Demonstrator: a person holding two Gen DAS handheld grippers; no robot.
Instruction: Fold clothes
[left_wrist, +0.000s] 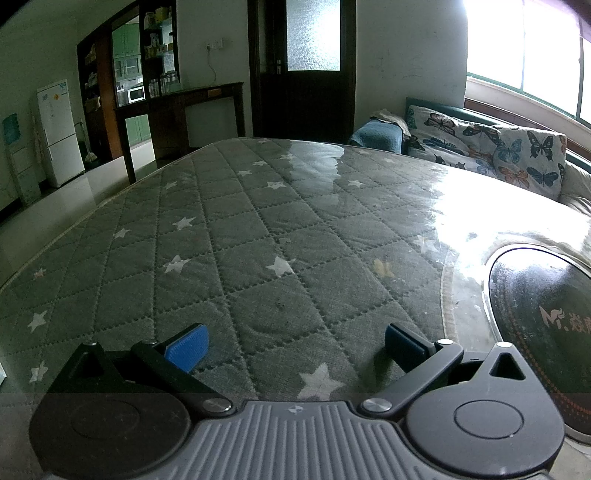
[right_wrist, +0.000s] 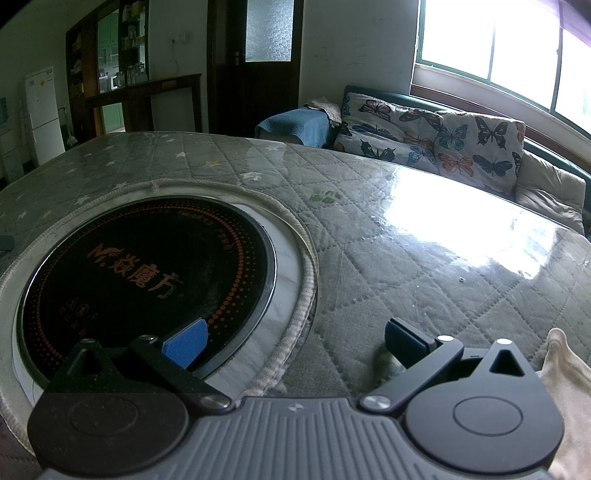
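Observation:
My left gripper (left_wrist: 293, 349) is open and empty, low over the grey quilted star-pattern table cover (left_wrist: 258, 229). My right gripper (right_wrist: 293, 341) is open and empty, its left finger over the rim of a round black induction cooktop (right_wrist: 147, 273) set into the table. A piece of beige cloth (right_wrist: 565, 384) shows at the lower right edge of the right wrist view, just beside the right gripper's body; most of it is out of view. No garment shows in the left wrist view.
The cooktop also shows at the right of the left wrist view (left_wrist: 546, 317). A sofa with butterfly cushions (right_wrist: 436, 136) stands behind the table under a bright window. A dark wooden desk (left_wrist: 184, 107), door and white fridge (left_wrist: 59, 133) stand at the back left.

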